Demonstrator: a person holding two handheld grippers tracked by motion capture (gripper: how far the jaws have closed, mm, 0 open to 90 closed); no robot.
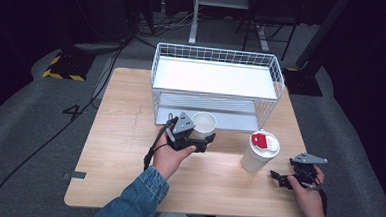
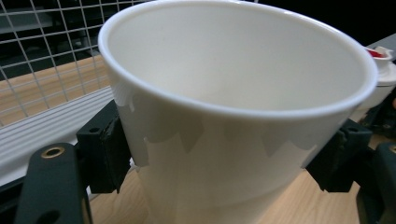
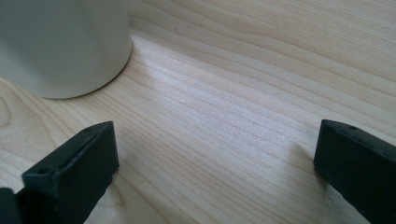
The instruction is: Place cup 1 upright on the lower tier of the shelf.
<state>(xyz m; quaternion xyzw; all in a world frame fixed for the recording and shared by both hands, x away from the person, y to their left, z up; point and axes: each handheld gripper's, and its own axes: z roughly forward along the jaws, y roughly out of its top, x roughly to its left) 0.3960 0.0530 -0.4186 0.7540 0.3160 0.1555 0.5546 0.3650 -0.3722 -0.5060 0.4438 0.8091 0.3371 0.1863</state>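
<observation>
An open white paper cup stands upright near the table's middle, just in front of the wire basket. My left gripper is shut on its lower wall, one black pad on each side. A second white cup with a white and red lid stands to the right; its base and its lid also show in the gripper views. My right gripper rests low on the wood right of that cup, jaws wide apart with nothing between them.
A white wire basket with a white shelf on top stands at the table's far side. The wooden table has bare wood at the left and front. Beyond are grey floor, cables and furniture legs.
</observation>
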